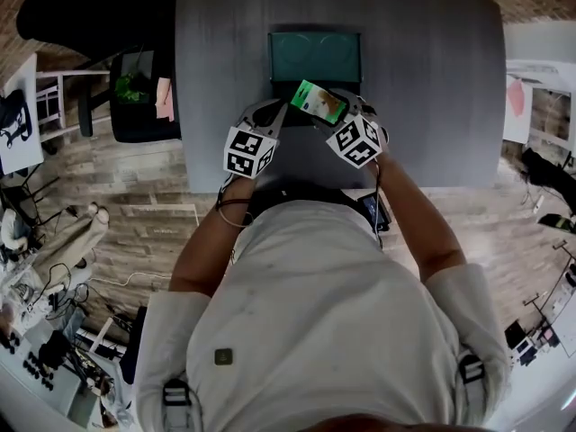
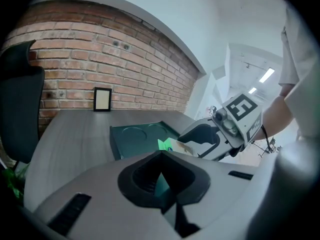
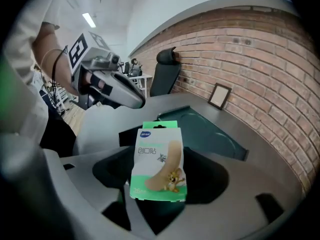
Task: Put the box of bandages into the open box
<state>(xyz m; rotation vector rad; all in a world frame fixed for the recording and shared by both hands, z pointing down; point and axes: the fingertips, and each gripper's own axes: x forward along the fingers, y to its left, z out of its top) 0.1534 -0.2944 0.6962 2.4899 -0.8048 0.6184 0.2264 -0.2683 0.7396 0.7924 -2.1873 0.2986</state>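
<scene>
Right gripper view: clamped right gripper [image 3: 157, 196] on box of bandages [image 3: 159, 156], near open box [image 3: 212, 130]; held left gripper [image 2: 162, 184] closed, empty.

The open box [image 1: 315, 57] sits on the counter [image 1: 432, 79], mid-width and toward the far side. The box of bandages [image 1: 318, 102] is held in the right gripper [image 1: 346, 115] over the open box's near right corner. The left gripper [image 1: 270, 115] is just left of it. A picture frame [image 2: 102, 99] stands at the counter's far edge against the brick wall [image 2: 75, 59]. A chair [image 1: 90, 16] stands off the far left corner.
</scene>
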